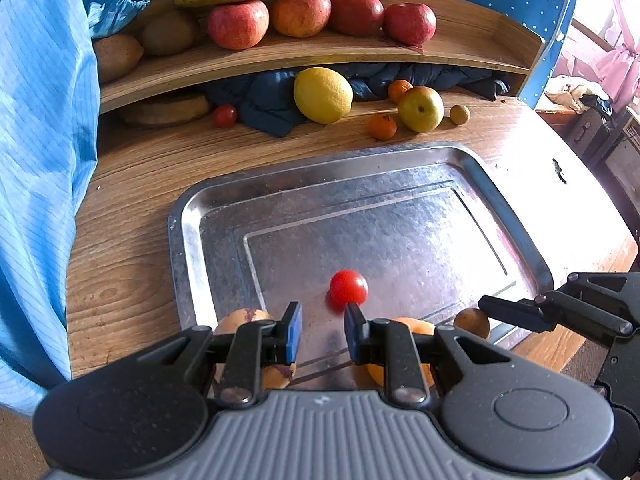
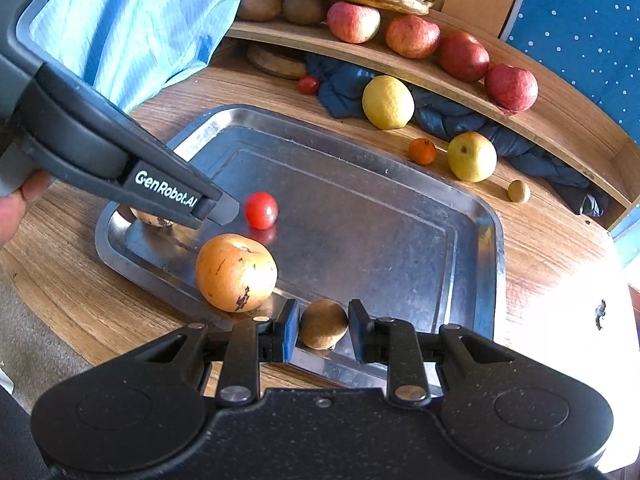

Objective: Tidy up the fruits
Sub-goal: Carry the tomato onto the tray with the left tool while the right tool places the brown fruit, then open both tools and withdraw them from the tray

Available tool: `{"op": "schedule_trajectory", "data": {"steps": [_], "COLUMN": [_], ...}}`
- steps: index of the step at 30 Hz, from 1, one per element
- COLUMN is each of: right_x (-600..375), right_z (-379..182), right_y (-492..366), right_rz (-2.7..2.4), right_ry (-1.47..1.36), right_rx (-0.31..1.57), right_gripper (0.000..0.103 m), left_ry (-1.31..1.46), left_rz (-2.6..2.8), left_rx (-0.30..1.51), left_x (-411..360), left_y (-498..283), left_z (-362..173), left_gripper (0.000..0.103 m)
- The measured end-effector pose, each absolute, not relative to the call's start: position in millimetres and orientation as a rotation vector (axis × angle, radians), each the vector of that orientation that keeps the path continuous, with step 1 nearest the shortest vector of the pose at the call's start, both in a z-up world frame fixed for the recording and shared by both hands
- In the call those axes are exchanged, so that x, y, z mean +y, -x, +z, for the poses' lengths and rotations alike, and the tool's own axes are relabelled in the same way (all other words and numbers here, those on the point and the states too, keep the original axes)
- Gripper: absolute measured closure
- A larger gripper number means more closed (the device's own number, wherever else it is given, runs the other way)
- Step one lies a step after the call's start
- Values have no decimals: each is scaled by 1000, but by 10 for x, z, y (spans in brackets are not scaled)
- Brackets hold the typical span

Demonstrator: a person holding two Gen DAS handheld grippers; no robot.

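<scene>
A steel tray (image 1: pixel 400 168) (image 2: pixel 460 216) lies on the wooden table. On it a red cherry tomato (image 1: pixel 349 287) (image 2: pixel 261 210) lies free, just ahead of my open, empty left gripper (image 1: pixel 323 330) (image 2: pixel 218 212). An orange-brown fruit (image 2: pixel 235 272) (image 1: pixel 412 326) and a second one (image 1: pixel 244 316) (image 2: pixel 150 218) sit at the tray's near edge. My right gripper (image 2: pixel 323 330) is open with a small brown fruit (image 2: pixel 323 323) (image 1: pixel 472 322) between its fingers, small gaps on both sides.
On the table behind the tray lie a lemon (image 1: pixel 322 95), a yellow-green apple (image 1: pixel 421 109), two small oranges (image 1: pixel 382 126), a small brown nut-like fruit (image 1: pixel 459 114), another tomato (image 1: pixel 225 115) and a blue cloth (image 1: pixel 264 104). A shelf (image 1: pixel 320 54) holds apples, kiwis, bananas.
</scene>
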State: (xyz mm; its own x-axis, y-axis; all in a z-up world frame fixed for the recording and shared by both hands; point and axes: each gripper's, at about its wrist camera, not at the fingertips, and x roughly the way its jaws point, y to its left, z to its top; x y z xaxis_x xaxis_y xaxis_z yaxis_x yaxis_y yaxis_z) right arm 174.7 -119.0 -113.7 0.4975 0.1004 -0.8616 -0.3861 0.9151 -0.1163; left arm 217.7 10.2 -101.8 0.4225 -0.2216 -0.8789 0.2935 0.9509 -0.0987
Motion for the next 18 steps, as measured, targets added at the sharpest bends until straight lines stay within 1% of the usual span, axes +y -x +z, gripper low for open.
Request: {"op": "schedule_trajectory", "data": {"steps": [4, 6, 8, 9, 11, 13, 14, 15, 16, 17, 18], "right_x": [-1198, -1200, -1209, -1218, -1232, -1246, -1259, -1270, -1281, -1288, -1299], "right_z": [-1122, -1109, -1080, -1066, -1040, -1016, -1004, -989, -976, -965, -951], "right_y": [-1736, -1732, -1722, -1718, -1699, -1676, -1667, -1652, -1635, -1621, -1606], "right_rz": [294, 293, 290, 288, 283, 278, 277, 275, 275, 275, 275], "right_ry": [299, 295, 282, 276, 267, 255, 248, 241, 235, 229, 220], "right_rx": [1012, 1012, 1008, 1007, 1005, 1006, 1007, 1007, 1007, 1008, 1010], "right_gripper": [72, 68, 58, 56, 48, 43, 39, 37, 33, 28, 26], "left_ry": [-73, -72, -69, -67, -64, -61, -63, -68, -74, -81, -90], "left_rz": [-331, -332, -336, -339, -348, -356, -356, -357, -360, -361, -361], "left_rx": [1083, 1076, 1073, 1071, 1070, 1062, 1055, 1047, 1036, 1027, 1019], "left_x": [98, 99, 103, 107, 115, 126, 131, 141, 155, 162, 171], "left_y": [-2163, -2152, -2139, -2129, -2108, -2076, -2059, -2040, -2014, -1990, -1967], "left_z": [-999, -979, -957, -941, -900, -842, -812, -780, -743, -713, -687], "left_gripper": [78, 77, 73, 69, 62, 52, 45, 40, 38, 33, 26]}}
